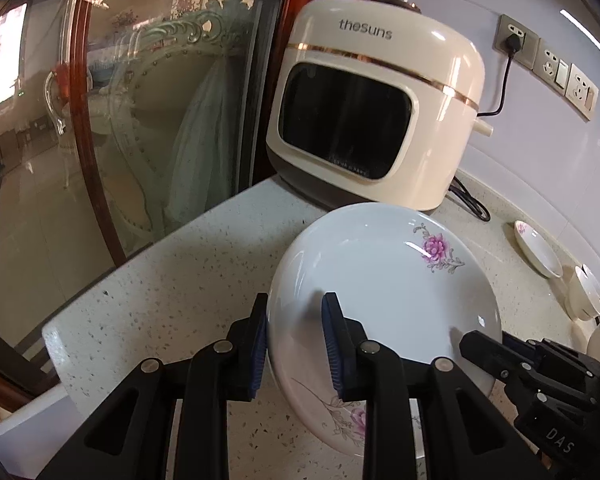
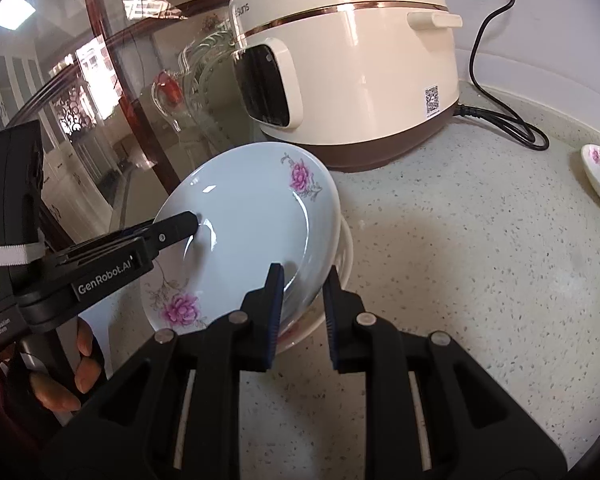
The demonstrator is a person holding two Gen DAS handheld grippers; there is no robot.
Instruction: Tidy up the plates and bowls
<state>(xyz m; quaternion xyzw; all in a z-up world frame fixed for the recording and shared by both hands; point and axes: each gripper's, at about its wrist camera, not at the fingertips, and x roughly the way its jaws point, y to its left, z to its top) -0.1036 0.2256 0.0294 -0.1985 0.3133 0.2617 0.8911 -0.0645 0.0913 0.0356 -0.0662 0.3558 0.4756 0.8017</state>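
Plates were the business at hand: a white upper plate (image 2: 252, 216) with a pink flower sat tilted over a lower plate (image 2: 172, 304) of the same pattern on the speckled countertop (image 2: 460, 260). The right gripper (image 2: 302, 316) had its jaws drawn narrow onto the near rim of that upper plate, one blue pad inside the rim and one outside, holding it. The left gripper (image 1: 296, 344) straddled the opposite rim; its jaws stood slightly apart, and I could not tell whether both pads pressed the china. A hand (image 2: 66, 376) gripped the left tool's handle. Just behind the plates stood a cream rice cooker (image 1: 376, 108), its black cord (image 1: 504, 80) plugged into a wall socket (image 1: 514, 38). Off to the right lay another flowered plate (image 1: 538, 248) flat on the counter, and near it some white bowls (image 1: 586, 292) stood at the picture's edge.
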